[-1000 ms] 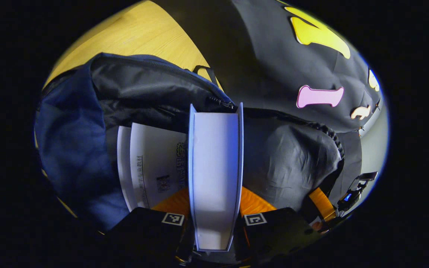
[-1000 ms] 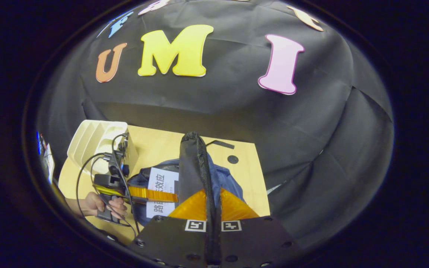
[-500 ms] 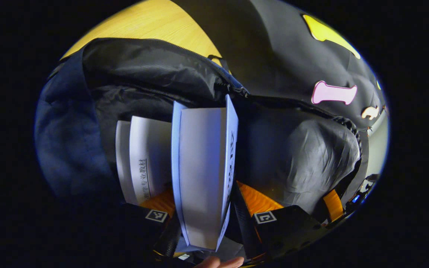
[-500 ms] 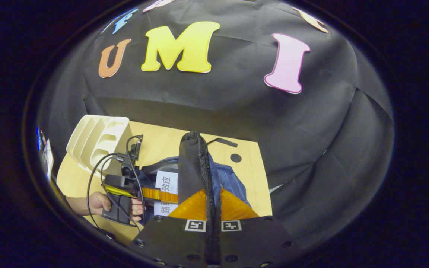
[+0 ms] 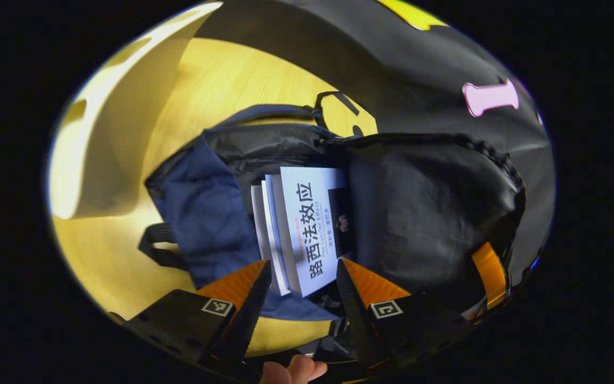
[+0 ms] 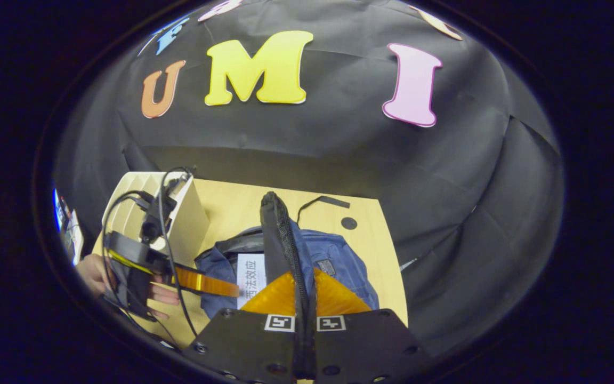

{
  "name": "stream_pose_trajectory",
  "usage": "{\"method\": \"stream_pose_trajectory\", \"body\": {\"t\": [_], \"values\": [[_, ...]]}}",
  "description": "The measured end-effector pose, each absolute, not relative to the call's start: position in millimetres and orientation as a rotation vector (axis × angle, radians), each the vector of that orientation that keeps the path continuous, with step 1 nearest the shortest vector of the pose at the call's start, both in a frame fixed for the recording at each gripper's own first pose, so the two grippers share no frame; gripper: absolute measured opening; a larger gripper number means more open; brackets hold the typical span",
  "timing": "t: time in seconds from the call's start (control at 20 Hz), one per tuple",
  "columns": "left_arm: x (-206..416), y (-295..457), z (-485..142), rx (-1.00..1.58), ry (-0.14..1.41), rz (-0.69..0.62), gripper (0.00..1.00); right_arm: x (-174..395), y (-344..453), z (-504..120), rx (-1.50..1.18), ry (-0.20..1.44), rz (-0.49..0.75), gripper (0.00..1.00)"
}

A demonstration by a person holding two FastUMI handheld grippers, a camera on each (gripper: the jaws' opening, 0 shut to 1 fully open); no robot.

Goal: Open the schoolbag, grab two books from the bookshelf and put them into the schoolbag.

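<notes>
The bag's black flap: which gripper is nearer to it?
Right. The right gripper is clamped on the flap, holding it up. The left gripper is open, apart from it, over the books.

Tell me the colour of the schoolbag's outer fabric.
Navy blue, with a black lining inside the schoolbag; the left gripper view shows it best.
</notes>
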State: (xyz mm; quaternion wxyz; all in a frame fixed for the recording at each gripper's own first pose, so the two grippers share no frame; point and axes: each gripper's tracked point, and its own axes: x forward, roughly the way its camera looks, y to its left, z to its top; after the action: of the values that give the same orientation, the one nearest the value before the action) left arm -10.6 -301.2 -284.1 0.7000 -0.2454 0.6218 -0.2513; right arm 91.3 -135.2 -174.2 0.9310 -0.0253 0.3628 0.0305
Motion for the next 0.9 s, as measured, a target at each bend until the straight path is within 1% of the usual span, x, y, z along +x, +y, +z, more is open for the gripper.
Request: {"method": "stream_pose_trajectory", "body": {"t": [0.2, 0.35, 0.4, 0.45, 0.5, 0.55, 0.65, 0.7, 0.75, 0.8, 0.9], "values": [[-5, -243, -253, -0.291, 1.247, -0.469, 0.78, 82, -112, -172, -0.019, 0.734, 0.089, 0.0], [-8, -212, -233, -0.179, 1.218, -0.424, 0.78, 73, -90, -174, -0.01, 0.729, 0.113, 0.0], [-15, -201, -225, -0.153, 1.222, -0.432, 0.78, 70, -82, -175, -0.015, 0.728, 0.124, 0.02], [-25, -189, -219, -0.135, 1.227, -0.433, 0.78, 66, -74, -178, -0.026, 0.727, 0.133, 0.0], [-30, -176, -214, -0.112, 1.232, -0.43, 0.78, 64, -67, -181, -0.037, 0.727, 0.145, 0.02], [-31, -162, -208, -0.085, 1.218, -0.409, 0.78, 62, -57, -184, -0.042, 0.726, 0.156, 0.0], [-29, -137, -193, -0.066, 1.163, -0.366, 0.78, 57, -40, -193, -0.042, 0.73, 0.174, 0.0], [-29, -126, -182, -0.08, 1.136, -0.339, 0.78, 55, -33, -198, -0.042, 0.734, 0.179, 0.02], [-31, -113, -169, -0.096, 1.098, -0.316, 0.78, 53, -24, -206, -0.036, 0.736, 0.19, 0.0], [-27, -103, -156, -0.101, 1.051, -0.3, 0.78, 52, -14, -214, -0.033, 0.744, 0.201, 0.0], [-24, -95, -136, -0.109, 0.954, -0.312, 0.78, 48, 4, -233, -0.016, 0.76, 0.227, 0.01]]}}
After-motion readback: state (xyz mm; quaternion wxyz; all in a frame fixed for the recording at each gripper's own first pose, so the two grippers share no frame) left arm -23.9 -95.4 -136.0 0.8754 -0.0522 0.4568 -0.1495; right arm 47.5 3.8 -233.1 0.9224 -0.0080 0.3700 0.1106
